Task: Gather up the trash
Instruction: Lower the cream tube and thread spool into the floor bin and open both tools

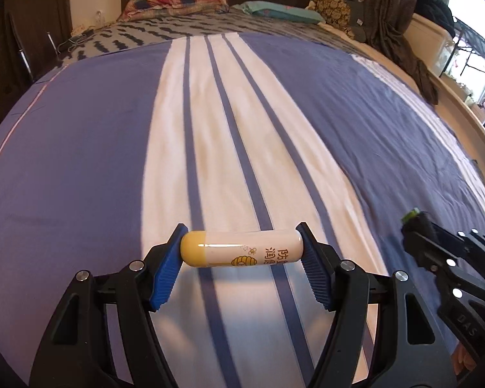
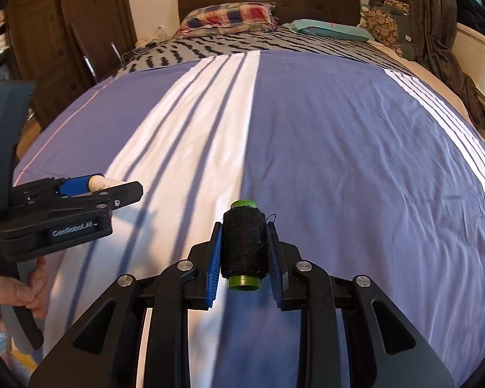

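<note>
The left gripper (image 1: pixel 241 252), angled down over the bed (image 1: pixel 80 148), clamps a lip balm tube (image 1: pixel 239 248) crosswise between its pads. Beside it, the right gripper (image 2: pixel 244 252), tilted likewise, pinches a thread spool (image 2: pixel 244 244) lengthwise.

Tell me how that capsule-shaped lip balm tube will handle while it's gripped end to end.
The lip balm tube looks glossy and rounded, so it may slip from the left gripper's pads. It probably rolls if dropped on the bed. Likely rigid and light.
</note>
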Motion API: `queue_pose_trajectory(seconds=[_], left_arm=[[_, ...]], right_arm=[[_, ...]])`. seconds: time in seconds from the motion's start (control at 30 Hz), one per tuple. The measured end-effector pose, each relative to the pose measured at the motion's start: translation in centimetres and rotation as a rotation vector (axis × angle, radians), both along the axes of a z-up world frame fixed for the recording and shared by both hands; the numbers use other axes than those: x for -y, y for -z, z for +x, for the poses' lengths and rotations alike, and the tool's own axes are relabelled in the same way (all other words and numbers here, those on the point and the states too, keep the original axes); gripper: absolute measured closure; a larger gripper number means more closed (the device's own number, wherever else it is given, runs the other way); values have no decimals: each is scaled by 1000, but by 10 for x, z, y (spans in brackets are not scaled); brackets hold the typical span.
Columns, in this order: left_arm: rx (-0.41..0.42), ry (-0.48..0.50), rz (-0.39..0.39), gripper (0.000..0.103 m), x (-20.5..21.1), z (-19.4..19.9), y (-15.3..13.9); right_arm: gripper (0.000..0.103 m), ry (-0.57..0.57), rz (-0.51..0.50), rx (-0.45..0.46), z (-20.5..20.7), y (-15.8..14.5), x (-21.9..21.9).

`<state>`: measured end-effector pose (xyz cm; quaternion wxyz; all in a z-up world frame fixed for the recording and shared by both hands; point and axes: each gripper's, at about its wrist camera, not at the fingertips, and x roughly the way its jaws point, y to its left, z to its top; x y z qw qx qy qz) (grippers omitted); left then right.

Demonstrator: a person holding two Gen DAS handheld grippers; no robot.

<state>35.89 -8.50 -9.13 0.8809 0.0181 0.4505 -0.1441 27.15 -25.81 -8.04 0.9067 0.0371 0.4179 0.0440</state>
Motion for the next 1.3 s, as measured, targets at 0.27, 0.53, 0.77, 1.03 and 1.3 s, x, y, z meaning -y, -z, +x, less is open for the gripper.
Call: queue_pose_trajectory(seconds=[0.27, 0.53, 0.77, 1.03, 1.3], left_arm=[[44, -8, -18, 38, -24, -109, -24], [94, -3, -35, 38, -47, -225, -23], [47, 2, -45, 38, -61, -308, 21], [-106, 17, -17, 38, -61, -356, 91], [-263, 44, 21, 38, -52, -364, 151]], right_arm=[[77, -18, 26, 26, -79, -15, -16], [76, -47, 47, 74, -175, -18, -30], [76, -85, 99, 50, -247, 9, -39], [76, -92, 99, -72, -286, 63, -50], [76, -134, 92, -213, -289, 115, -68]])
